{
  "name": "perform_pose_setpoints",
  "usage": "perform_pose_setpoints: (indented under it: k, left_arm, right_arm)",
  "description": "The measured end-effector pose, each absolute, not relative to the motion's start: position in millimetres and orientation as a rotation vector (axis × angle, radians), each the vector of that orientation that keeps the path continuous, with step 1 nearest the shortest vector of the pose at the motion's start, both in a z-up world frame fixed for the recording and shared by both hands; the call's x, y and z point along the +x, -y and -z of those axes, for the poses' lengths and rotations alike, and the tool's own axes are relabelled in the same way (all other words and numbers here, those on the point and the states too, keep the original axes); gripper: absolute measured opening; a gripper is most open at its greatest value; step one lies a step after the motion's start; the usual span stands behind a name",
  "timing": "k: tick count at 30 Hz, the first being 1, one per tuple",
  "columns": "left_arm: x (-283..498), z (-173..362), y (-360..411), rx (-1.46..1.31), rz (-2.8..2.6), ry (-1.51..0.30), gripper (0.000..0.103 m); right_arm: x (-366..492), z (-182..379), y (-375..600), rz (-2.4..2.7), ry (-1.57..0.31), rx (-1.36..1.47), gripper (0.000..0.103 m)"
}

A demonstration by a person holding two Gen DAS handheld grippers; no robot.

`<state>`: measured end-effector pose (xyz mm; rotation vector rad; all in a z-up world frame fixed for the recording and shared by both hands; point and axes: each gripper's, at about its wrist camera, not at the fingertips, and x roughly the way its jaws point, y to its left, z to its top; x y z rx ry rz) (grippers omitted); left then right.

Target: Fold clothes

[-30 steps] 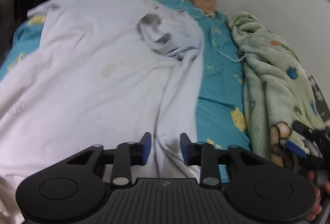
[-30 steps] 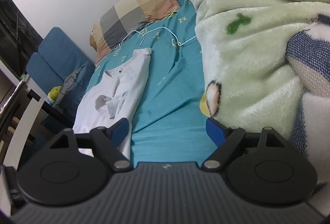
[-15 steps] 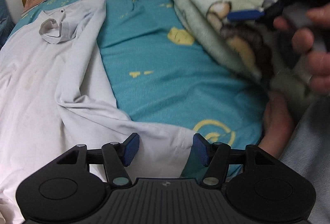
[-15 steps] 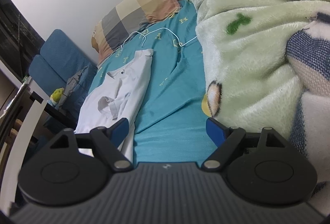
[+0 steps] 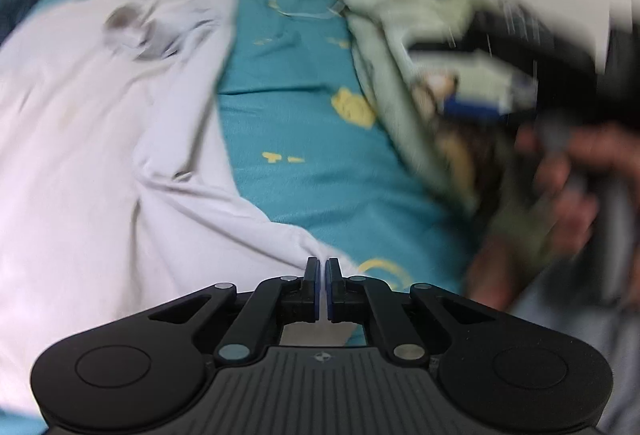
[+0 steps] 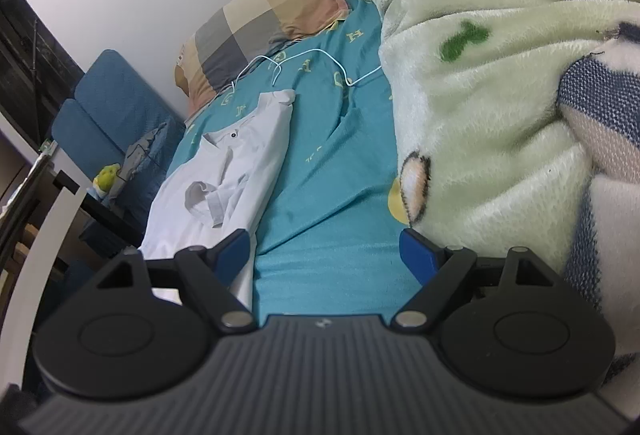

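Jaws of our left gripper (image 5: 322, 289) pinched together on hem corner of white shirt (image 5: 92, 139); right gripper (image 6: 326, 253) jaws wide apart, empty, above teal bedsheet (image 6: 332, 171). Shirt spread flat on sheet, collar toward checked pillow (image 6: 260, 23), green blanket (image 6: 492, 75) beside. We judge grip thin: quick pull could slip fabric free, or drag whole shirt askew.

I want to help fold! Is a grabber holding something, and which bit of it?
The left gripper is shut on the white shirt, pinching a corner of its bottom hem. The right gripper is open and holds nothing.
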<state>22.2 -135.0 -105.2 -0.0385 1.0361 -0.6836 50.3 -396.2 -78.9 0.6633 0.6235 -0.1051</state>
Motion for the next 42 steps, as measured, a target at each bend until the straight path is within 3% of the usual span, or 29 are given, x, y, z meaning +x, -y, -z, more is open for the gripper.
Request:
perform_pose_setpoints:
  k: [4,14,18,22,24,30,39,41,42]
  left_arm:
    - [24.3,91.0,86.5,-0.22,0.608,-1.094,0.003]
    - [43.7,106.2,20.7,-0.288,0.317,-1.218,0.003]
    - [44.1,98.9,23.5,-0.293,0.378,-1.171,0.008]
    - [46.3,94.6,28.9,-0.278,0.43,-1.127,0.024]
    - [50.8,92.6,30.8,-0.271,0.445,-1.096,0.025]
    - [68.7,84.9,31.9,-0.233,0.464,-0.968,0.04]
    - [78.9,98.5,17.3,-0.265,0.456,-0.956,0.042]
    - [78.4,98.6,14.6,-0.276,0.454,-0.949,0.042]
    - [77.6,98.5,13.7,-0.28,0.452,-0.947,0.042]
  right_arm:
    - [51.9,78.8,394.3,0.104,-0.629,0.658,0.084]
    - [61.1,88.7,370.9,-0.009,-0.724,0.644,0.084]
    - [67.0,96.8,355.1,-0.101,-0.794,0.642,0.084]
    - [73.0,105.0,339.3,-0.193,-0.864,0.638,0.084]
    - [75.9,109.0,331.4,-0.24,-0.899,0.636,0.084]
    - [80.7,129.9,308.2,-0.289,-1.055,0.607,0.083]
    - [66.5,139.3,278.5,-0.228,-1.189,0.57,0.083]
    - [65.0,139.5,278.1,-0.226,-1.2,0.581,0.073]
    - [64.3,139.7,277.9,-0.225,-1.205,0.586,0.062]
